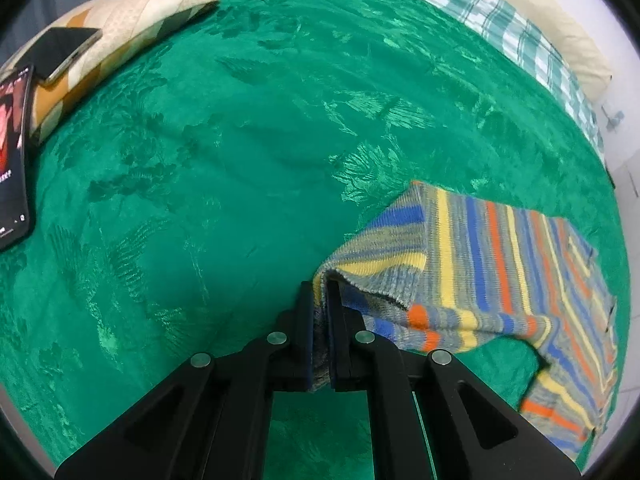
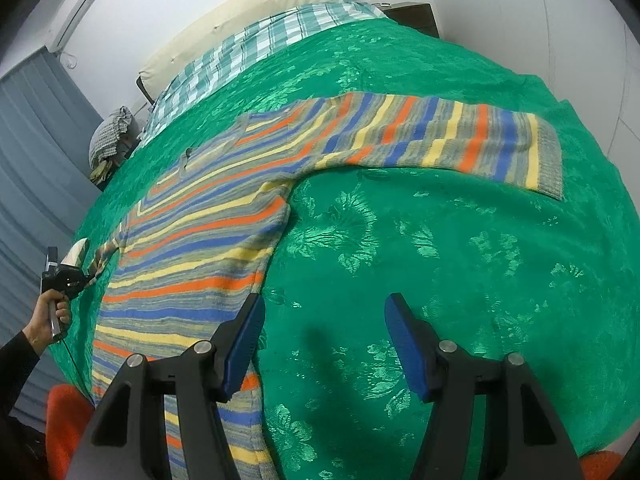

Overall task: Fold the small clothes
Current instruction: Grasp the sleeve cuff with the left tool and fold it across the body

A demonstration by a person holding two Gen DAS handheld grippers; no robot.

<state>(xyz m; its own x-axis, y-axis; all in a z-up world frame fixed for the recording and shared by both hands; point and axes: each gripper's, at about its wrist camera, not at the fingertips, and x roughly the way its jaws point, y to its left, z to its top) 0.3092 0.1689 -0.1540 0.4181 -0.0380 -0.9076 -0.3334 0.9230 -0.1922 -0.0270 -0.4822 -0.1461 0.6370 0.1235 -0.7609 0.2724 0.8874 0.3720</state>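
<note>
A striped knit sweater (image 2: 192, 240) in blue, yellow, orange and grey lies spread on a green bedspread (image 2: 440, 260). One sleeve (image 2: 460, 140) stretches flat to the right. My left gripper (image 1: 320, 292) is shut on the cuff of the other sleeve (image 1: 400, 248) and holds it lifted. It also shows in the right wrist view (image 2: 80, 276), small at the far left, with the sleeve in its jaws. My right gripper (image 2: 324, 312) is open and empty above the bedspread, just right of the sweater's side edge.
A patterned pillow (image 1: 120, 36) with two phones (image 1: 68, 52) on it lies at the far left. A plaid sheet (image 2: 260, 40) and cream headboard (image 2: 240, 12) sit at the bed's far end. An orange object (image 2: 68, 420) is below the bed edge.
</note>
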